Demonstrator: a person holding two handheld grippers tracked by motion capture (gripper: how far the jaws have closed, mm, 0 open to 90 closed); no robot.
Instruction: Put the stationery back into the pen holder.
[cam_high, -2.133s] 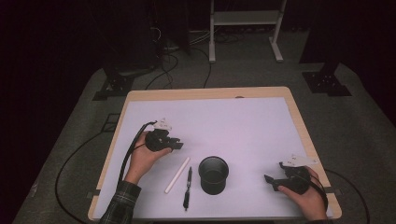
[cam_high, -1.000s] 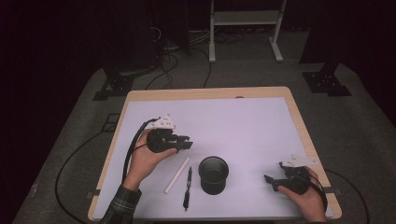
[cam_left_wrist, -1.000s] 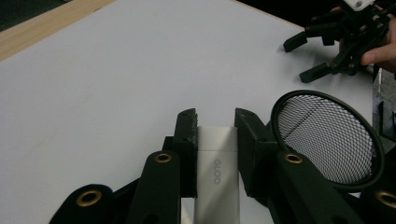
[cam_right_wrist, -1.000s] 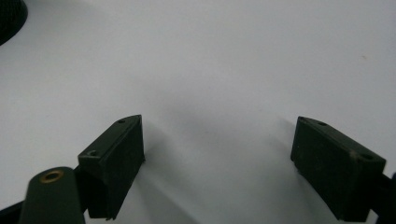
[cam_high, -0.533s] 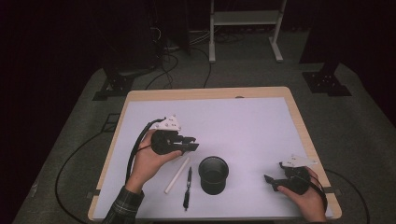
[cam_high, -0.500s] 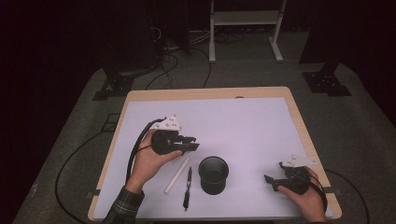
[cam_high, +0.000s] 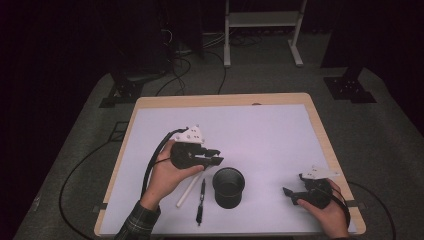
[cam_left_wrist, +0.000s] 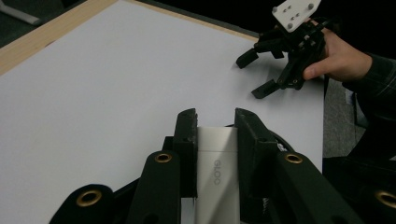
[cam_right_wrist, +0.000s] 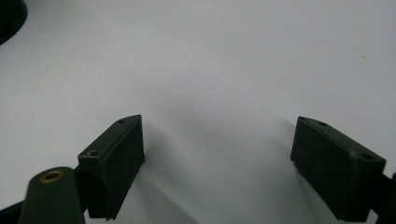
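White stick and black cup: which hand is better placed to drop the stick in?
Left, probably. The left gripper is already shut on the white stick and hangs just beside the cup. The right gripper rests open on the table, farther from the cup and holding nothing.

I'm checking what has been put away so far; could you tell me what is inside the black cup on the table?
From the high view, the black cup shows only a dark interior, with nothing sticking out; its bottom is too shadowed to judge. The black pen lies beside it on the table.
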